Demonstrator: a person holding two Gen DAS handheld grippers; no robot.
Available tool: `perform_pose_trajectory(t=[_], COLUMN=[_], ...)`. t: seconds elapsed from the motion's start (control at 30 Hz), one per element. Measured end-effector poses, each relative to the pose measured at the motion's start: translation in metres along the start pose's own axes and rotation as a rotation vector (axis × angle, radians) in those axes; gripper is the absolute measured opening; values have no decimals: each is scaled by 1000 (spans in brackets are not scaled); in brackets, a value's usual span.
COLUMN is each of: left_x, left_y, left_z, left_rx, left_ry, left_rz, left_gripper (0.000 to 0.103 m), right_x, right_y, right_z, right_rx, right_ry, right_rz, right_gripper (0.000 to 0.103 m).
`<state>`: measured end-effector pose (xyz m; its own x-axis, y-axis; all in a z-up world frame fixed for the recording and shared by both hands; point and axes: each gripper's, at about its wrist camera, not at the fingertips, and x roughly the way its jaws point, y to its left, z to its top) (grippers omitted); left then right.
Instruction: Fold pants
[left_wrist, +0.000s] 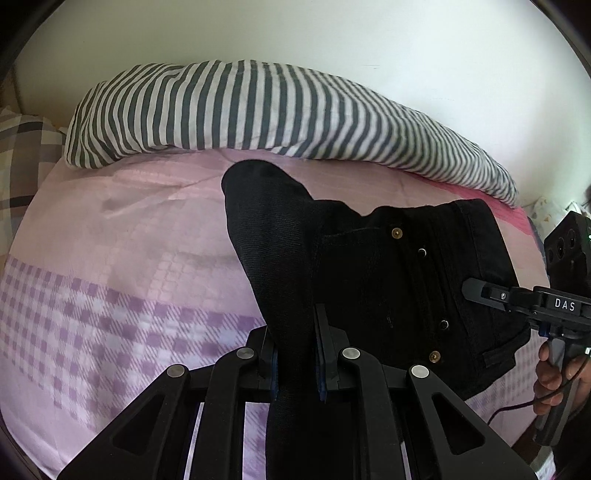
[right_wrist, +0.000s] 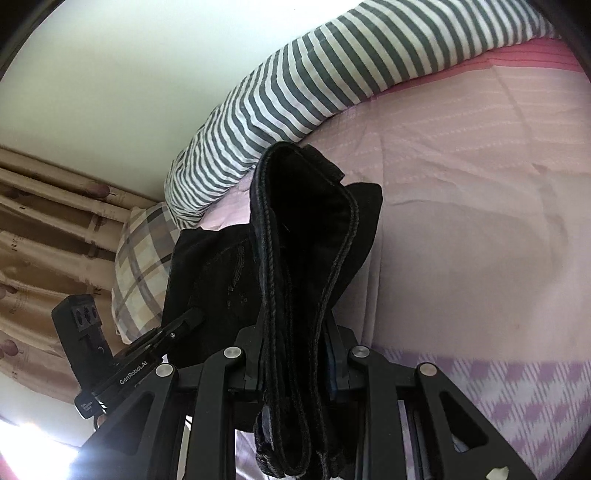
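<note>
Open stretch of pink bed sheet (left_wrist: 122, 236) left of the black pants (left_wrist: 388, 280), flat and passable. Blocked beyond the pants by a striped duvet (left_wrist: 236, 110) bunched along the white wall (left_wrist: 369, 40). Hemmed in farther left of the pants by a plaid pillow (right_wrist: 144, 258) against curtains (right_wrist: 48, 229).

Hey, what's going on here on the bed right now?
A person is folding black pants on a bed covered with a pink and purple checked sheet, using a handheld gripper in each hand. The left gripper is clamped on a fold of the dark fabric, and the right gripper is clamped on a stitched edge bunched between its fingers. A striped duvet lies bunched behind the pants.
</note>
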<state>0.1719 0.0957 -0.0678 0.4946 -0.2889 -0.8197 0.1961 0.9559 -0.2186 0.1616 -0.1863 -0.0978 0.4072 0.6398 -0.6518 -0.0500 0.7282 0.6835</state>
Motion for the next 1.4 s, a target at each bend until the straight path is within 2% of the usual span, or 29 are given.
perform_pose_trajectory(t=[0.3, 0.4, 0.67, 0.83, 1.0, 1.17, 1.23, 1.33, 1.4], left_x=[18, 25, 28, 14, -7, -15, -15, -13, -15], left_y=[7, 15, 13, 17, 9, 0, -1, 1, 4], left_z=[3, 1, -4, -9, -27, -55, -65, -73, -75], left_rx=[19, -11, 7, -34, 31, 81, 87, 65, 40], left_ry=[7, 16, 3, -20, -64, -52, -45, -43, -47], left_rz=[20, 4, 47, 68, 134, 164, 166, 162, 153], left_gripper=[16, 19, 33, 38, 39, 39, 39, 40, 40], right_x=[8, 12, 18, 14, -3, -18, -18, -11, -8], right_y=[-20, -28, -12, 2, 21, 28, 28, 25, 19], right_z=[4, 4, -4, -6, -27, -52, -59, -68, -69], right_rx=[27, 31, -90, -144, -236, -267, -265, -280, -263], right_ry=[0, 0, -26, -40, -57, -53, -38, -23, -26], right_rz=[-2, -16, -209, -301, -374, -406, -418, -485, -487], right_gripper=[22, 23, 42, 44, 44, 44, 44, 45, 46])
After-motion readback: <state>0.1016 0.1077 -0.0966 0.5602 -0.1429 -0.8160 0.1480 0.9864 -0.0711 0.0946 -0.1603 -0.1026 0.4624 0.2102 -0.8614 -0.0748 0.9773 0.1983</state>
